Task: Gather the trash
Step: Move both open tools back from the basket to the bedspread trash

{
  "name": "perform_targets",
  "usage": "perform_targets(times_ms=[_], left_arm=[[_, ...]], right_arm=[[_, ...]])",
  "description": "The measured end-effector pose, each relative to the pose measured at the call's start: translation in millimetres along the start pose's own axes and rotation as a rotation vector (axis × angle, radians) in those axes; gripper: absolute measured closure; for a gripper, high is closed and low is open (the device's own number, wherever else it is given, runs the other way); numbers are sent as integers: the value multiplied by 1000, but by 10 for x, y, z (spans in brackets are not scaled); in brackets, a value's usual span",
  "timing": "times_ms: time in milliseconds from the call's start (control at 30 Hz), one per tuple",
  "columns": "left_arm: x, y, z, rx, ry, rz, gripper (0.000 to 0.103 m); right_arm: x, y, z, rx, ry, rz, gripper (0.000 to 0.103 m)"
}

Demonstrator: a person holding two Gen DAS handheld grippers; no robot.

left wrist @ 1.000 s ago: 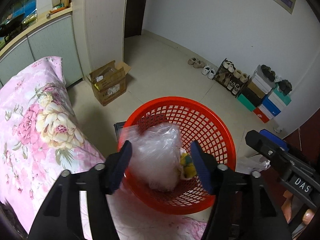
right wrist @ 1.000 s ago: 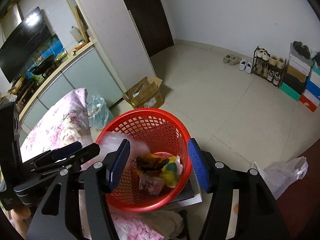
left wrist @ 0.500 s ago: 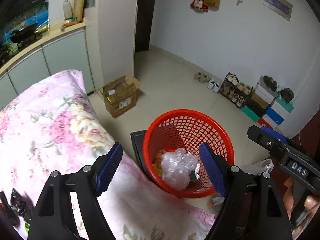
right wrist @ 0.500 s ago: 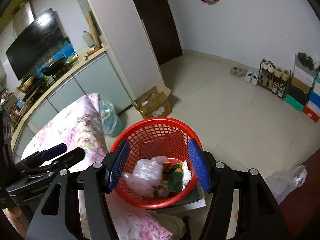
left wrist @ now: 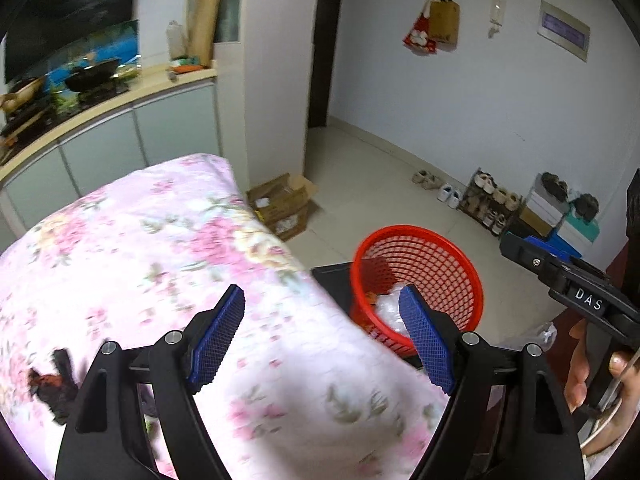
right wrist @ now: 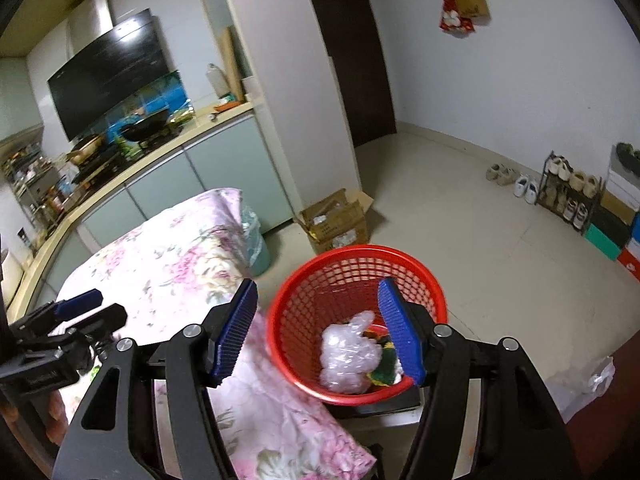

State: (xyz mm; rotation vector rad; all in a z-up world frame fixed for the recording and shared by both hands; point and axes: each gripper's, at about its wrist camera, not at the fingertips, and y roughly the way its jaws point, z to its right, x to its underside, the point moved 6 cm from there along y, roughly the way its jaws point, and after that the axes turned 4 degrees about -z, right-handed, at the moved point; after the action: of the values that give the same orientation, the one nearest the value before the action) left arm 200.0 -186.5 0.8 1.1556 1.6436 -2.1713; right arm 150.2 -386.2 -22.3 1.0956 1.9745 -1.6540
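Clear bag (right wrist: 348, 356) and wrappers already lie in the red basket (right wrist: 400, 254) beyond both grippers' wide, empty jaws (right's opening); dark scraps (left wrist: 52, 384) left of the left jaws remain.

Two wrist views, perhaps close, sharing basket (left wrist: 416, 240)

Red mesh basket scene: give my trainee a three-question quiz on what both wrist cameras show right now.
1. True or false: the round red plastic mesh basket is empty.
2. What lies in it? A) crumpled clear plastic bag B) glass bottle C) shoe
3. What covers the surface beside the basket?

Key:
1. False: trash lies inside.
2. A: the crumpled clear plastic bag rests at the bottom, beside a green and yellow scrap.
3. The pink floral cloth, which also carries a small dark red scrap.
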Motion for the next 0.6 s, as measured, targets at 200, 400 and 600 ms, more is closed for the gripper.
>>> perform_targets(times_ms=[200, 400, 600], left_arm=[[183, -286, -401, -56, -45, 9, 26], [394, -639, -1042, -154, -132, 15, 26], [635, -1049, -1788, -233, -273, 40, 26]], right_arm=[[99, 35, -259, -19, -61, -15, 36], [211, 83, -447, -42, -107, -39, 36], [323, 116, -648, -63, -151, -59, 36]])
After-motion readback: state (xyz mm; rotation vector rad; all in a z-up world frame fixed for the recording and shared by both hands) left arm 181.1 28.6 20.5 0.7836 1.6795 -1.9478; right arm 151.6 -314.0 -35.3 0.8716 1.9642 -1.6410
